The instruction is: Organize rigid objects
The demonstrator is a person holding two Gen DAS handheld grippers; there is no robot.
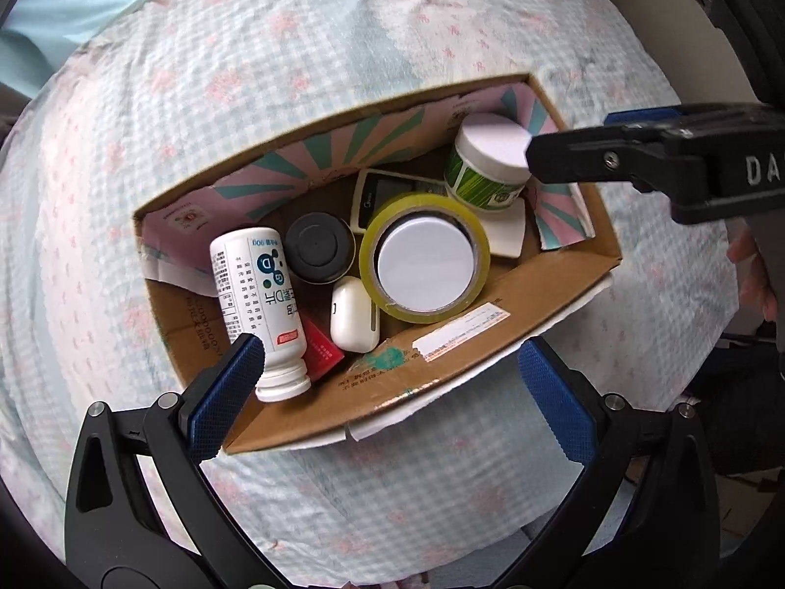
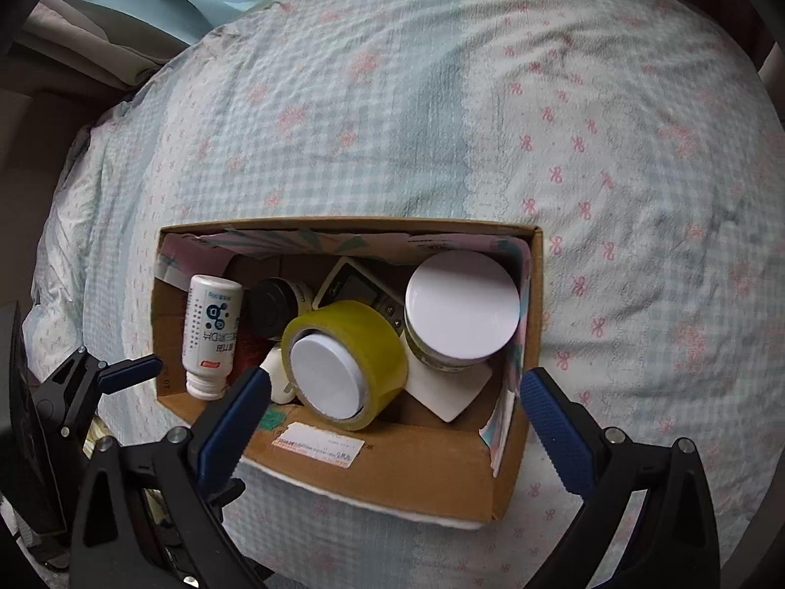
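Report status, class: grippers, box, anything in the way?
Left gripper open, empty, above the box. Right gripper open, empty, above the box too. Box on the bed, packed: bottle, tape roll, jar. Nothing blocking.

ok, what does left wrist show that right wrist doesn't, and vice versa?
Left wrist only: the red box beside the white bottle reads clearly, and the white earbud case shows whole.
Right wrist only: the far side of the bed cover beyond the cardboard box.
Both: the tape roll ringing a white-lidded jar, the green-label jar, and both grippers open, left, right.
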